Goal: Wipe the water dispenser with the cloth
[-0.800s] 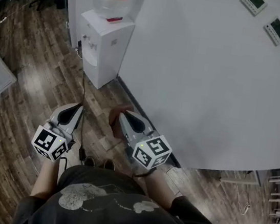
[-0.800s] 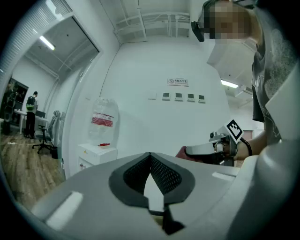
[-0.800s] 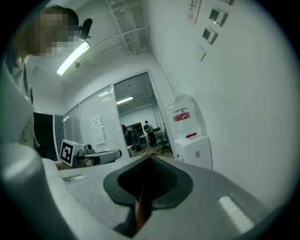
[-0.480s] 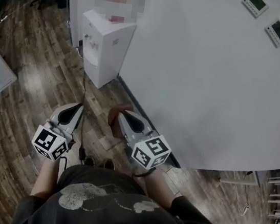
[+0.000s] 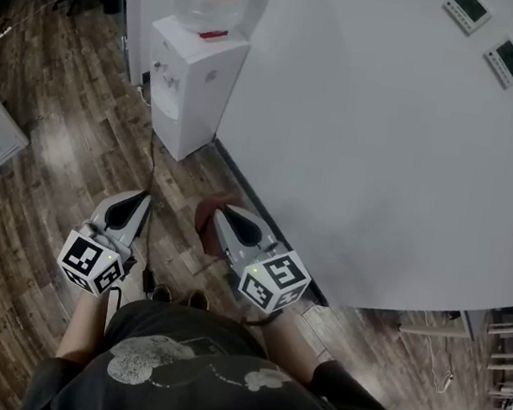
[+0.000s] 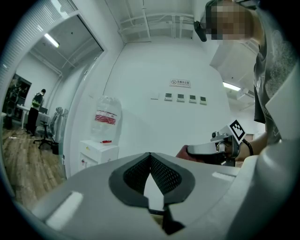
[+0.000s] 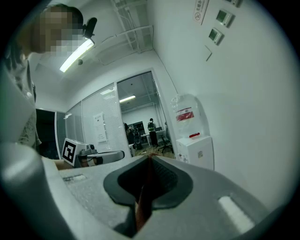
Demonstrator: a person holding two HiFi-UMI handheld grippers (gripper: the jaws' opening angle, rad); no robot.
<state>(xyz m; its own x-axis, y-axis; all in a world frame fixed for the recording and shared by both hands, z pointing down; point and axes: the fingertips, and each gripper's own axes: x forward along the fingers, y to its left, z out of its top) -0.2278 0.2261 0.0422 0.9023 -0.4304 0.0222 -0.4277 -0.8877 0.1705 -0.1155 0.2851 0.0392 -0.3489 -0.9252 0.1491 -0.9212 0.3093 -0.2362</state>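
- Head view: the right hand-held gripper has edged slightly left; the water dispenser stands well ahead, against the wall.
- Left gripper view: the left hand-held gripper has its jaws closed on nothing.
- Right gripper view: jaws pinch the reddish cloth.

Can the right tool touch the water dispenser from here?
Probably not yet: the right tool, shut on the cloth, is well short of the water dispenser. Only floor lies between.

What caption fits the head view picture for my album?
A person faces the white water dispenser, right gripper clamping a reddish cloth, left gripper shut and empty.
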